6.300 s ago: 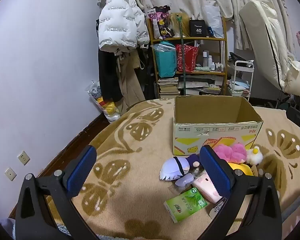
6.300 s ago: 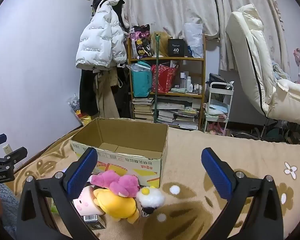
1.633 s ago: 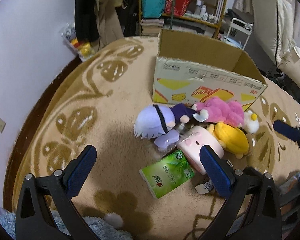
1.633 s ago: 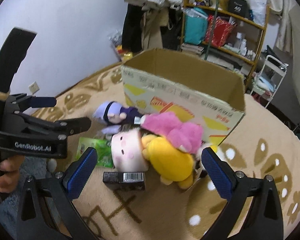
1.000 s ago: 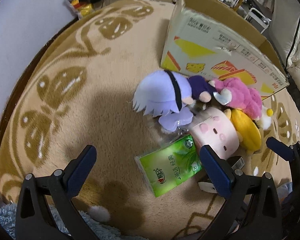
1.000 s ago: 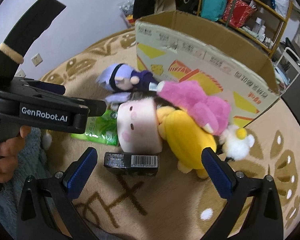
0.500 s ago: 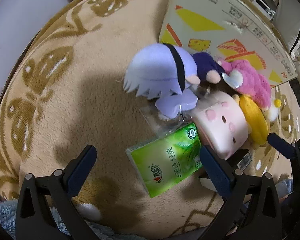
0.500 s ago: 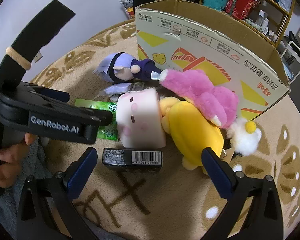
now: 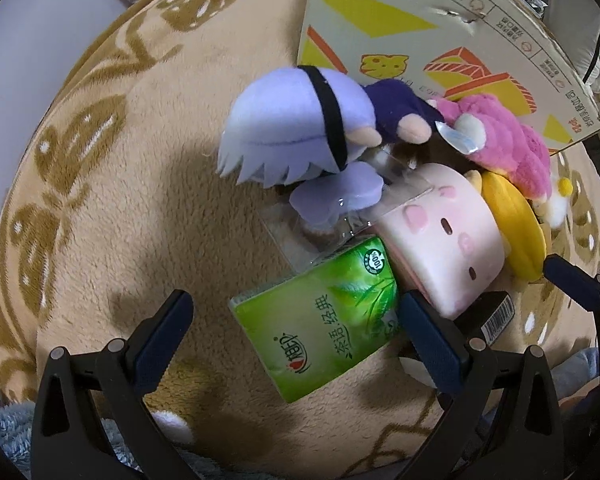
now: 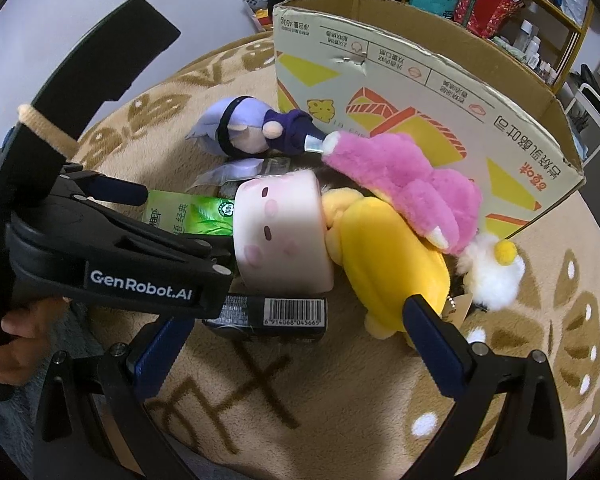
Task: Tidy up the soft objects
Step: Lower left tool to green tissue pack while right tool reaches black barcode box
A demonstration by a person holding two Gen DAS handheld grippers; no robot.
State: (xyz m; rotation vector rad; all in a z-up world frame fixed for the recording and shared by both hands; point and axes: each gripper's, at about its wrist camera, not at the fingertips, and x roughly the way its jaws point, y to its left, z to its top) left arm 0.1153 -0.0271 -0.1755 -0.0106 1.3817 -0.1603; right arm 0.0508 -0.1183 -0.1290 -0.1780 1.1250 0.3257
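A pile of soft things lies on the tan blanket in front of an open cardboard box (image 9: 440, 28) (image 10: 420, 76). A green tissue pack (image 9: 320, 320) (image 10: 188, 216) lies nearest. My left gripper (image 9: 296, 332) is open, its jaws on either side of the pack, not touching it. Behind it lie a pink pig cube (image 9: 440, 240) (image 10: 284, 236), a lavender-haired doll (image 9: 300, 128) (image 10: 244, 128), a pink plush (image 9: 504, 152) (image 10: 404, 184) and a yellow plush (image 9: 512, 224) (image 10: 392, 264). My right gripper (image 10: 296, 348) is open, low over a black barcoded box (image 10: 276, 316).
A white and yellow pompom toy (image 10: 496, 272) lies right of the yellow plush. A clear plastic wrapper (image 9: 300, 228) lies beside the tissue pack. Shelves with bags and bottles (image 10: 496, 4) stand behind the box. The left gripper's body (image 10: 112, 248) crosses the right wrist view.
Both grippers have dropped from a raised, level view to close over the pile. The left gripper has closed in on the green tissue pack. Both stay open.
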